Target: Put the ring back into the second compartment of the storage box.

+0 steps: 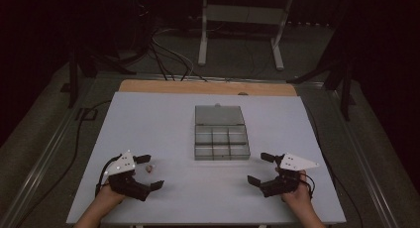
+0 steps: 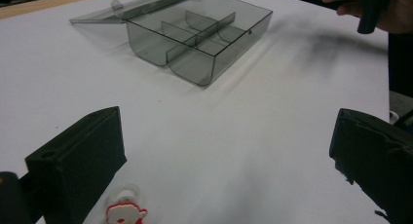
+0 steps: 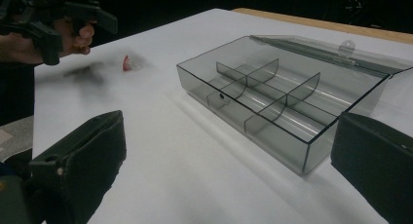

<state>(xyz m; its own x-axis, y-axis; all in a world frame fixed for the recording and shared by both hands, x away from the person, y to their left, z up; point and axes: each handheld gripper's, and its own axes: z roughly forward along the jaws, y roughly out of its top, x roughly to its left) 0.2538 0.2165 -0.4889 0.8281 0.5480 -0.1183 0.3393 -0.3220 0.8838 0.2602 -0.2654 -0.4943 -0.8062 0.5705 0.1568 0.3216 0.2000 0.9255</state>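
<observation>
Both claws gape wide; left claw view reveals red-white charm detail.

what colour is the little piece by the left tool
Red and white piece, clearest in the left gripper view.

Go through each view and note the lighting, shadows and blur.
High view: dim, dark surroundings, white table lit evenly. Left gripper view: soft shadow under the compartment box, small red charm slightly blurred. Right gripper view: left gripper casts a smeared shadow.

Smoky grey box, red-white charm, white table
</observation>
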